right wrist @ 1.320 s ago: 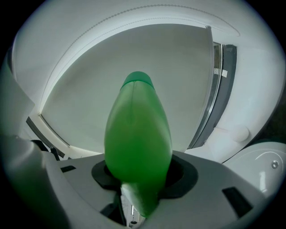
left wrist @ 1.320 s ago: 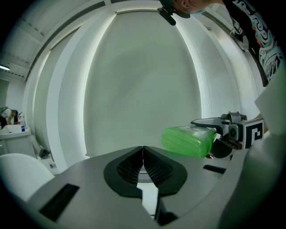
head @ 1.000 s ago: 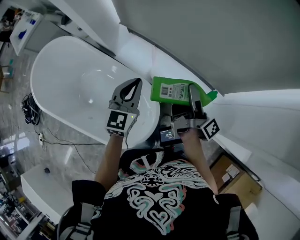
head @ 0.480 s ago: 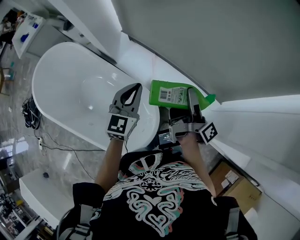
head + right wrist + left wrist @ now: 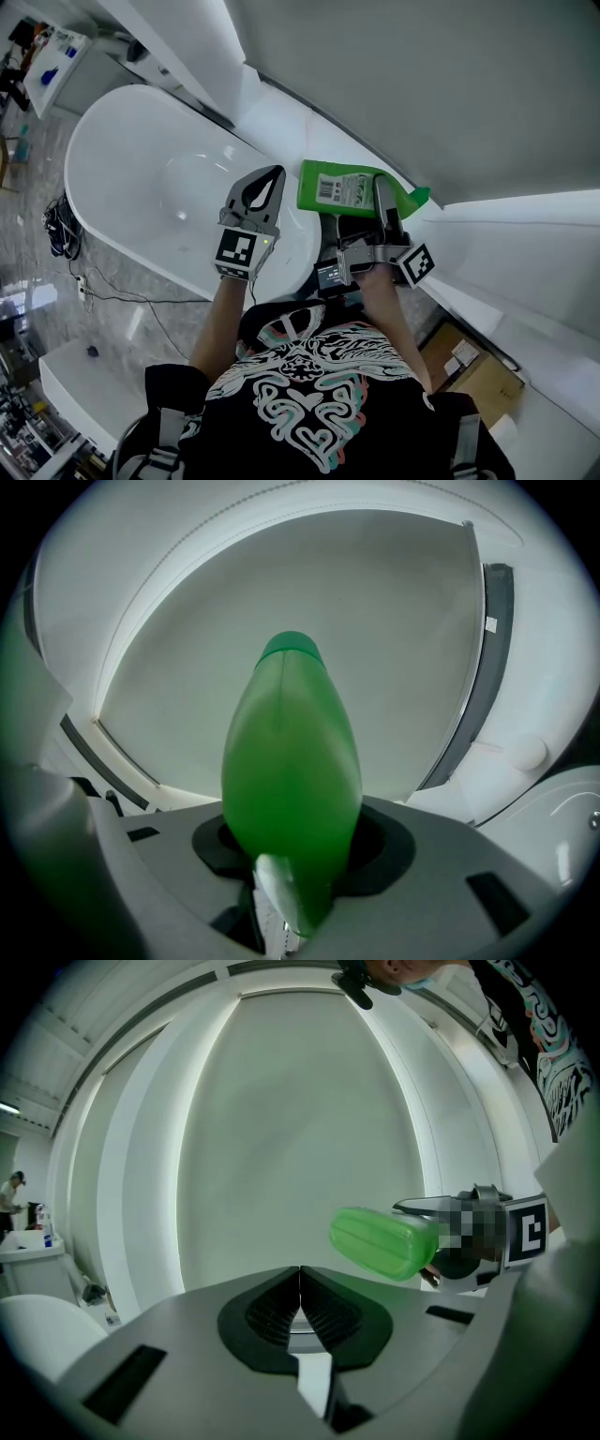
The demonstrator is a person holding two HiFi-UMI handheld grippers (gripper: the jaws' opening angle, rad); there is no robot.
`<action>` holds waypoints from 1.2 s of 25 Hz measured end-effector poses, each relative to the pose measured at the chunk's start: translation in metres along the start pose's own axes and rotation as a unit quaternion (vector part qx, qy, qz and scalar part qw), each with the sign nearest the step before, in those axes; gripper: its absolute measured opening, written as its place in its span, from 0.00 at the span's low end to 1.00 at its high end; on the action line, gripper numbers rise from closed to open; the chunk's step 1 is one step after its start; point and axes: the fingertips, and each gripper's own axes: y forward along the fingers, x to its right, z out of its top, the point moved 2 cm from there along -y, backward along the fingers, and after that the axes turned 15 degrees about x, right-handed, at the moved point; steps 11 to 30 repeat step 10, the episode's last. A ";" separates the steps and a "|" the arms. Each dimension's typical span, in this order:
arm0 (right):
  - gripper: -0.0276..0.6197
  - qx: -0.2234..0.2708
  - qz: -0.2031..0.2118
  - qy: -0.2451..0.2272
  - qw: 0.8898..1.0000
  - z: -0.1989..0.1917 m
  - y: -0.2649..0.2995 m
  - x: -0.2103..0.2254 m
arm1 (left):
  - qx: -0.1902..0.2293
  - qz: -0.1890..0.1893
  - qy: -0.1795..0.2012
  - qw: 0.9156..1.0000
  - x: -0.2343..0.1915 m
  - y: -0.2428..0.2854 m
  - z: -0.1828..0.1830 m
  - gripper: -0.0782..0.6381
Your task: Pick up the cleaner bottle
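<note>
The green cleaner bottle (image 5: 342,186) with a white printed label lies on its side in the air, held over the bathtub's rim. My right gripper (image 5: 382,199) is shut on the cleaner bottle (image 5: 291,789), whose cap points away from the camera in the right gripper view. The left gripper (image 5: 263,186) hovers just left of the bottle, shut, with nothing between its jaws. In the left gripper view the bottle's base (image 5: 382,1241) shows to the right, apart from the left gripper (image 5: 299,1283).
A white freestanding bathtub (image 5: 141,178) lies below and to the left. A white curved wall ledge (image 5: 281,117) runs behind it. Cables (image 5: 61,225) trail on the marble floor at left. A cardboard box (image 5: 473,370) sits at lower right.
Both grippers and the bottle shifted slightly up and left a second ago; over the last half second nothing visibly moved.
</note>
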 end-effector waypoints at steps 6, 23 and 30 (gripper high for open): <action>0.36 0.002 -0.001 0.006 1.000 -0.003 -0.004 0.000 | 0.002 -0.002 0.001 1.000 0.002 -0.003 0.002 0.13; 0.36 0.001 -0.003 0.012 1.000 -0.006 -0.011 -0.001 | 0.001 -0.003 0.001 1.000 0.006 -0.009 0.002 0.13; 0.36 0.001 -0.003 0.012 1.000 -0.006 -0.011 -0.001 | 0.001 -0.003 0.001 1.000 0.006 -0.009 0.002 0.13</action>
